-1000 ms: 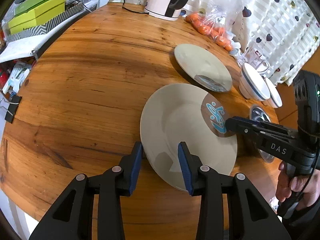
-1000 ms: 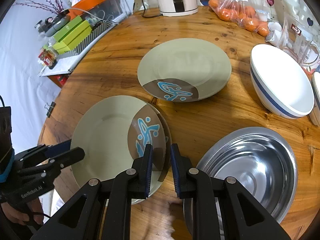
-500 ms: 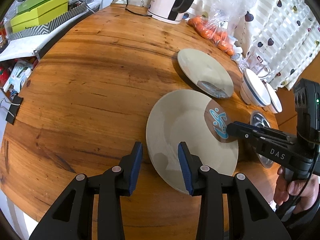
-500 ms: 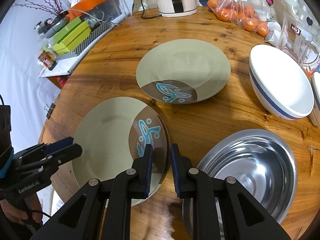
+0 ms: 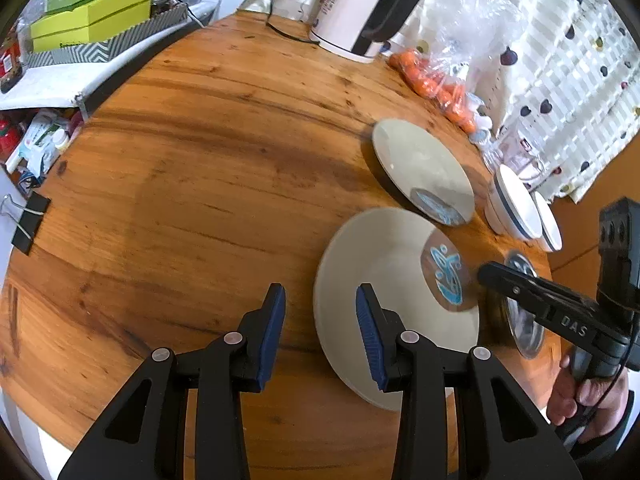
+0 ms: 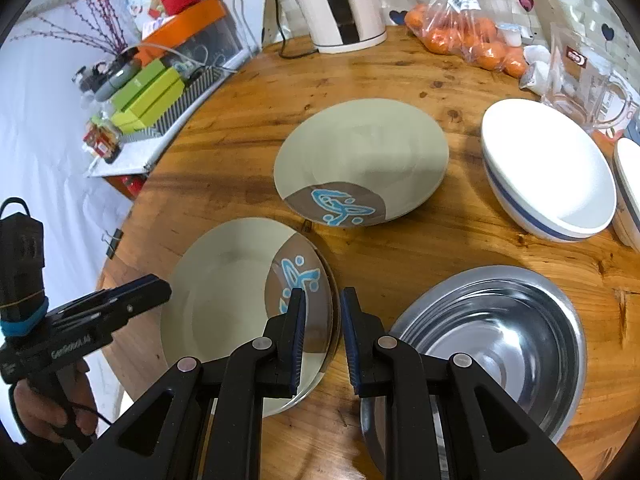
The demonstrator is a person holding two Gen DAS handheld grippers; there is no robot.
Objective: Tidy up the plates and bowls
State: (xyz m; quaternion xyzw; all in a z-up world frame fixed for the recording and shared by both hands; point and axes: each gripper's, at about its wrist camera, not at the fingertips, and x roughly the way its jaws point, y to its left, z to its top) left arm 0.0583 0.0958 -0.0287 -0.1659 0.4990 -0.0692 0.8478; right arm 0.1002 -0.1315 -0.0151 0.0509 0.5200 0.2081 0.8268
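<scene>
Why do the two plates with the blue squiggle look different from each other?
The near plate has the right gripper around its rim; the far plate has nothing touching it. The near plate seems to lie on another plate, whose edge peeks out, while the far plate looks single. The near plate's brown patch faces the steel bowl; the far plate's patch faces the near plate. Both are beige with the same brown patch and blue squiggle.
</scene>
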